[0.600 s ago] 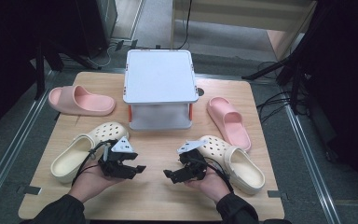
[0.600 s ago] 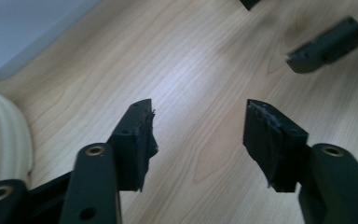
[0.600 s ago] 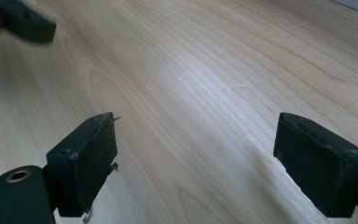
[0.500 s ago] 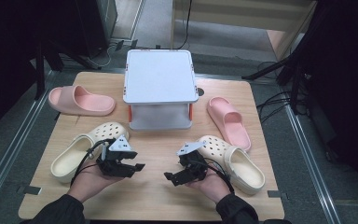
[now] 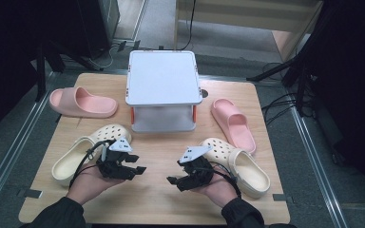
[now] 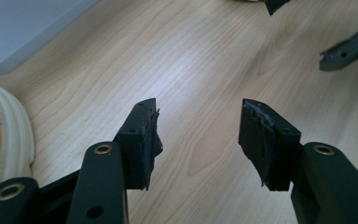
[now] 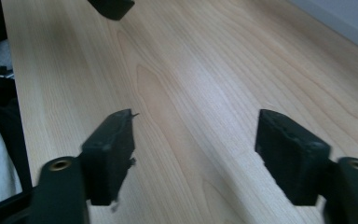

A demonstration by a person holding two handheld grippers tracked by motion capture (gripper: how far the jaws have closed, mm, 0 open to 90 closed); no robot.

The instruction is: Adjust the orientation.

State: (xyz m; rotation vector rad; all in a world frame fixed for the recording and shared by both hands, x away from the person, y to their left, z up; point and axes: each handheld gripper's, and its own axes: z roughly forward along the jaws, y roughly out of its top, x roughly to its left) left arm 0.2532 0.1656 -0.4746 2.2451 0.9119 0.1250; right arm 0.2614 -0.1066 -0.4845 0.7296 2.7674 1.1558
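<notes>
– Two pairs of shoes ring the white rack (image 5: 163,78), one clog (image 5: 86,151) beside the left gripper (image 5: 132,168) and the other clog (image 5: 240,164) beside the right gripper (image 5: 178,181). Why?

– Probably so each hand reaches its own; both sets of jaws stand apart over bare table (image 5: 157,154), holding nothing

We find no readable text, label, brand, number or sign on anything here, in any of the views.

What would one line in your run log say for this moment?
left gripper: open, empty, over table | right gripper: open, empty | cream clogs, pink slides: untouched | white rack: centre back
</notes>
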